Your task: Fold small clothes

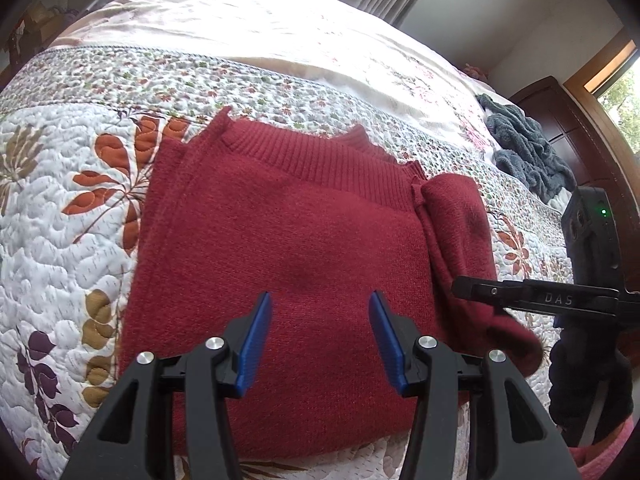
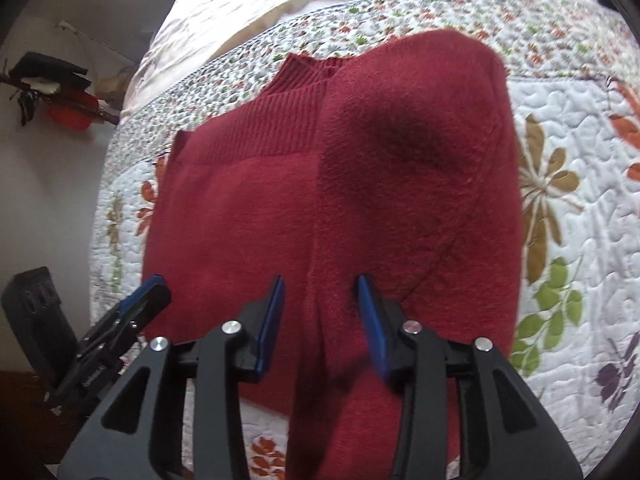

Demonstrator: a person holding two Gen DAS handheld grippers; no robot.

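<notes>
In the left wrist view the left gripper [image 1: 320, 336] hangs over a red sweater [image 1: 280, 248] that lies flat on the bed quilt [image 1: 60, 208], and its two blue fingers [image 1: 254, 346] stand wide apart with nothing between them except the knit below. The ribbed collar [image 1: 320, 160] lies beyond the fingertips, at the far end of the garment. To the right of the fingers a sleeve [image 1: 460, 240] is folded in along the body, and the right gripper [image 1: 472, 286] comes in from the right edge and meets this sleeve near its lower part (whether it pinches the cloth I cannot tell from here). A grey towel [image 1: 528, 152] lies far beyond, near a dark wooden headboard [image 1: 560, 116]. In the right wrist view the right gripper [image 2: 320, 312] has its fingers [image 2: 272, 320] partly open, and a lifted fold of the red sweater [image 2: 248, 208] runs between them and down under the camera; the fold seems to touch the right finger, but a firm grip is not clear. The collar [image 2: 296, 120] is ahead and left of the fingertips. The left gripper [image 2: 148, 292] shows at the lower left, over the sweater's left edge. The quilt [image 2: 568, 208] spreads to the right.
</notes>
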